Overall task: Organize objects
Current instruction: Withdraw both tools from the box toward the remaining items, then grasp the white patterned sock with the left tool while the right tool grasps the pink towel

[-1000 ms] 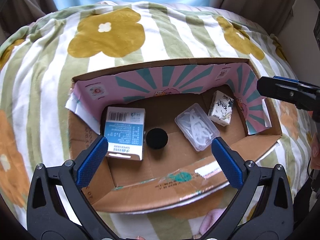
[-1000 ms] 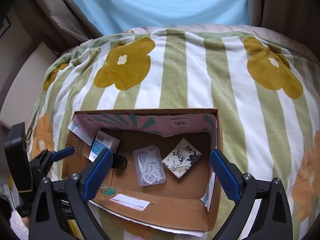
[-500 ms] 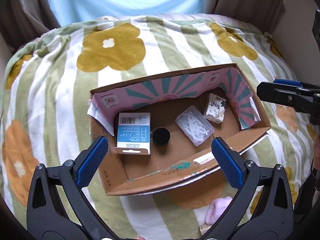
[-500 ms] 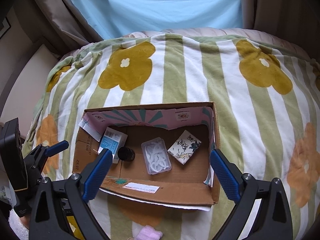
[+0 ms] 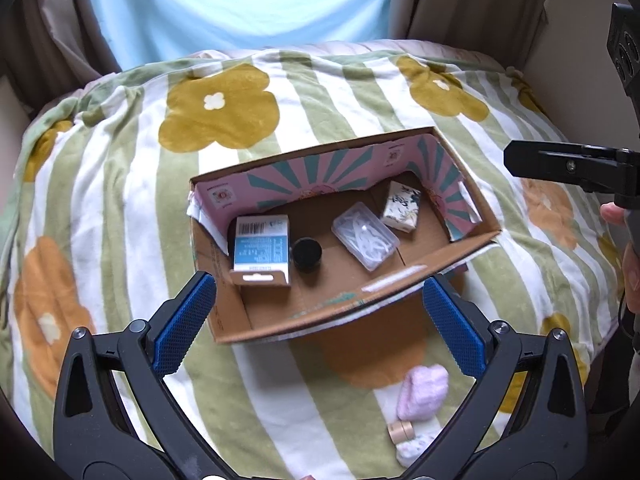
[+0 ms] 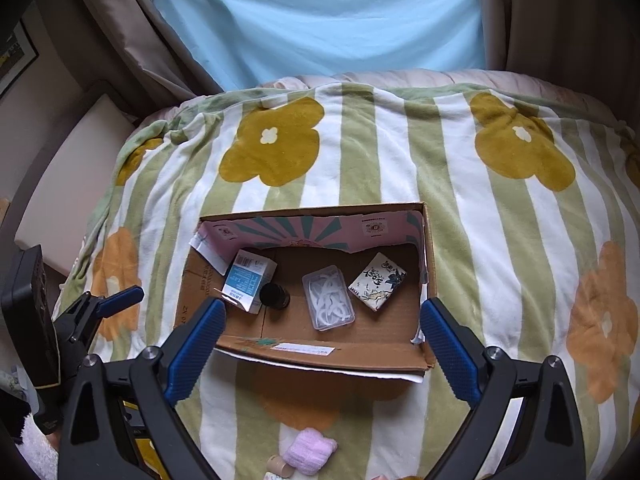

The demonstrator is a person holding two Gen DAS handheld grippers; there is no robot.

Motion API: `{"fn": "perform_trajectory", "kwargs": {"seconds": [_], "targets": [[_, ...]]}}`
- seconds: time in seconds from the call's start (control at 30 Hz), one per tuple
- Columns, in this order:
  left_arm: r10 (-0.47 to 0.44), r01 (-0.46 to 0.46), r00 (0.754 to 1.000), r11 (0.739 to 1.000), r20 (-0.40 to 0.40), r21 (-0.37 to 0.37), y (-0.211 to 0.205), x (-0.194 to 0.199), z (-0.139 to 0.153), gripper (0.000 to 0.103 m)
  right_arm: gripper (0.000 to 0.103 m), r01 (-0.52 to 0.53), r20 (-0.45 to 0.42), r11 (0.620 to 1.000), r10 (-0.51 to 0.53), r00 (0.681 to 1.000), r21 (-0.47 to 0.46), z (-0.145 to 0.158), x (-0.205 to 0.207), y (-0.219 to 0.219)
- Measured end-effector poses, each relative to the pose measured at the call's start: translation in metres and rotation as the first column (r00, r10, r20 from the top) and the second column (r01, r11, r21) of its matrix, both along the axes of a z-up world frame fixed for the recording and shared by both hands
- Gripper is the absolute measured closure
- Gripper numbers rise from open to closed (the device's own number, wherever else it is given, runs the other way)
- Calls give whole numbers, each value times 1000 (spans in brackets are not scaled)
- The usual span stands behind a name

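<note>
Both tools have pulled back and up from the cardboard box over the last second, so each view now takes in far more of the striped blanket on the bed. From the left wrist view, the left tool (image 5: 316, 316) hangs with its blue pads spread wide and nothing between them, above the near flap of the cardboard box (image 5: 280, 330). Inside the box lie a blue and white carton (image 5: 262, 248) at the left, a small black jar (image 5: 307, 254) touching its right edge, a clear plastic case (image 5: 366, 236) of white pieces further right, and a patterned tissue pack (image 5: 401, 206) at the far right corner. New at the bottom of this view are a pink fluffy thing (image 5: 423, 392) and a small wooden cylinder (image 5: 400, 432) lying on the blanket (image 5: 120, 200) outside the box, near the person. From the right wrist view, the right tool (image 6: 322, 342) is likewise spread wide and empty, hovering over the box's near wall, with the same four items visible inside and the pink thing and cylinder at the lower edge. My reading is that the retreat marks one placement finished, and the loose items near the person are the likely next picks.
</note>
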State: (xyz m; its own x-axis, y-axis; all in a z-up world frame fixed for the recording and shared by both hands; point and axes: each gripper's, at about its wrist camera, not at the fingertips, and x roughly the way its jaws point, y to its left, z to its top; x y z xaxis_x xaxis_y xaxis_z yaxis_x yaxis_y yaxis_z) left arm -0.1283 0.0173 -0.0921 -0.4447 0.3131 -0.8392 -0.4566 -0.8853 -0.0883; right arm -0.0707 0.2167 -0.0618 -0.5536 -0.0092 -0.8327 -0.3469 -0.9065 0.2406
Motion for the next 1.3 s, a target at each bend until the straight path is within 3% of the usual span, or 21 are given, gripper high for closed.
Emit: {"fn": "perform_trajectory", "kwargs": {"seconds": [0.2, 0.4, 0.67, 0.8, 0.97, 1.17, 1.3], "targets": [[5, -5, 1000, 1000, -1, 14, -12, 37, 11, 0, 6, -26, 0, 999, 26, 1000, -41, 4, 23, -9], [-13, 15, 998, 1000, 56, -25, -14, 78, -6, 0, 6, -57, 33, 993, 60, 998, -103, -16, 48, -26], [-1, 2, 981, 1000, 194, -3, -16, 128, -54, 0, 6, -44, 128, 978, 71, 989, -204, -72, 70, -48], [20, -34, 953, 998, 301, 44, -16, 146, -86, 0, 6, -34, 173, 975, 73, 982, -222, -98, 80, -53], [26, -50, 915, 997, 402, 50, -2, 166, -130, 0, 6, -20, 217, 961, 83, 973, -276, -127, 88, -53], [46, -68, 889, 997, 455, 32, 11, 187, -169, 0, 6, 9, 253, 942, 81, 964, -337, -162, 94, -55], [59, -78, 885, 997, 463, 21, 15, 196, -185, 0, 6, 41, 267, 933, 60, 962, -358, -181, 98, -55]]}}
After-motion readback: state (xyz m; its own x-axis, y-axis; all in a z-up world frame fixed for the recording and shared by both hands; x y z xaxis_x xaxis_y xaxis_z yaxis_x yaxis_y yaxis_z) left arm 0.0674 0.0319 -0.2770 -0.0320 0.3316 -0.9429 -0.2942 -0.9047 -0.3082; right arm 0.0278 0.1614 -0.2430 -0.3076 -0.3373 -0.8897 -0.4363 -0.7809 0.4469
